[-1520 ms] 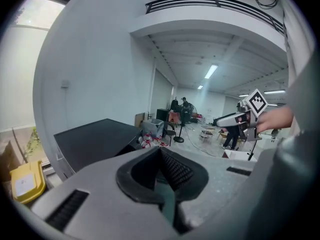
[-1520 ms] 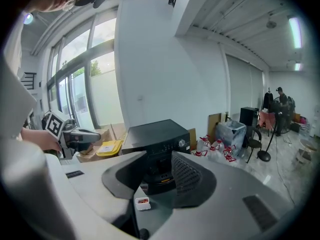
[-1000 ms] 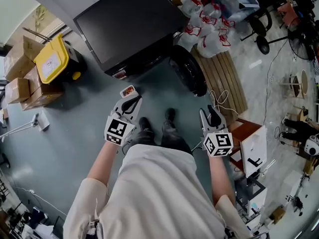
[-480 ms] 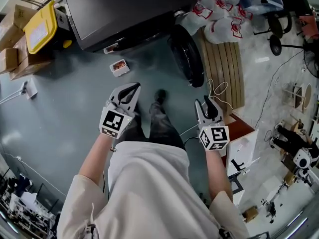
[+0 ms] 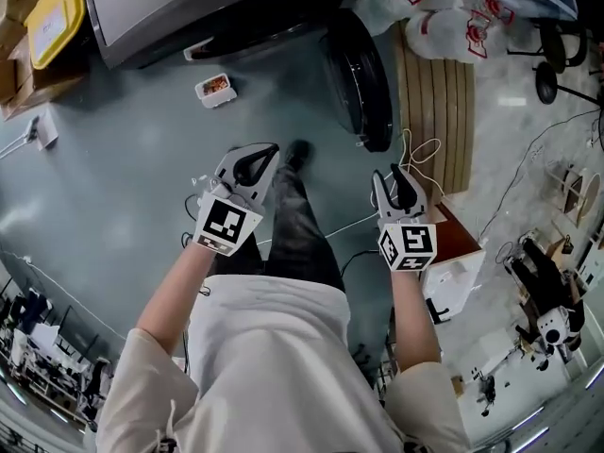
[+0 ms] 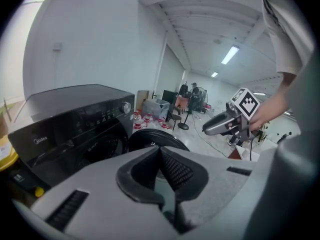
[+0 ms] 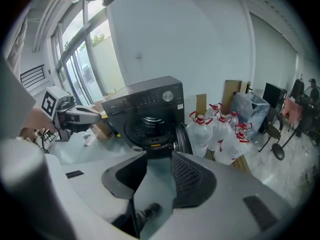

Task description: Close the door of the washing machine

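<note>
Both grippers have come down lower in front of the person than a second ago, and the washing machine (image 5: 189, 12) now sits at the head view's top edge. The left gripper (image 5: 270, 151) has its fingertips met on nothing. The right gripper (image 5: 392, 179) has its jaws apart and empty. The round door (image 5: 359, 74) stands swung open on edge at the machine's right front corner. Its long axis runs out over the floor (image 5: 123, 177) toward the person.
</note>
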`<state>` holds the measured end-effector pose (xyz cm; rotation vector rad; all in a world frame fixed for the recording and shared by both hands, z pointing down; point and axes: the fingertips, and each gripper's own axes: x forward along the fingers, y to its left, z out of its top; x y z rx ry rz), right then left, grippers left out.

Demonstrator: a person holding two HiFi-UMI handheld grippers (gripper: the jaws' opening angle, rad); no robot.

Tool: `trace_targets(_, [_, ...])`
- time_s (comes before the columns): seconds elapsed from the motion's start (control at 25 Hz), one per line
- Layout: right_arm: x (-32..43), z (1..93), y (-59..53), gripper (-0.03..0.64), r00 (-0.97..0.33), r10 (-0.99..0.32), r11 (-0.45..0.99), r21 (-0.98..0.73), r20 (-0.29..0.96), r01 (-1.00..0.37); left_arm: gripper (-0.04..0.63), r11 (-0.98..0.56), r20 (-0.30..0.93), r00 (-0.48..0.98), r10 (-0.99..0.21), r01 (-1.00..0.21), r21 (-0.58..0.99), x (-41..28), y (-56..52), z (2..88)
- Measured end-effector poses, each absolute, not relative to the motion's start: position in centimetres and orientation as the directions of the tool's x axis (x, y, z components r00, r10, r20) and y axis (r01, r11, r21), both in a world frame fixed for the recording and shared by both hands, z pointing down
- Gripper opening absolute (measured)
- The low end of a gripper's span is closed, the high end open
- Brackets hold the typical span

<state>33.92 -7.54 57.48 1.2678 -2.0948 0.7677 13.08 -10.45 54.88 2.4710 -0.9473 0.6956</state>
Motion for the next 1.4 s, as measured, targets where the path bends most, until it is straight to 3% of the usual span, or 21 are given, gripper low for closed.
trace_targets(0.76, [39.6, 75.4, -9.6, 0.181, -0.315, -0.474, 0.387, -0.127, 0.822, -0.913, 0.009, -0.695, 0.668, 0.636, -0.386, -0.677, 0.243, 19.5, -9.7, 70.5])
trace_targets(1.4, [39.1, 77.9, -8.9, 0.158, -0.332, -0.501, 0.396, -0.129, 0.799, -0.909, 0.008, -0.632, 0.688, 0.612, -0.389, -0.721, 0.284, 17.4, -6.8, 76.1])
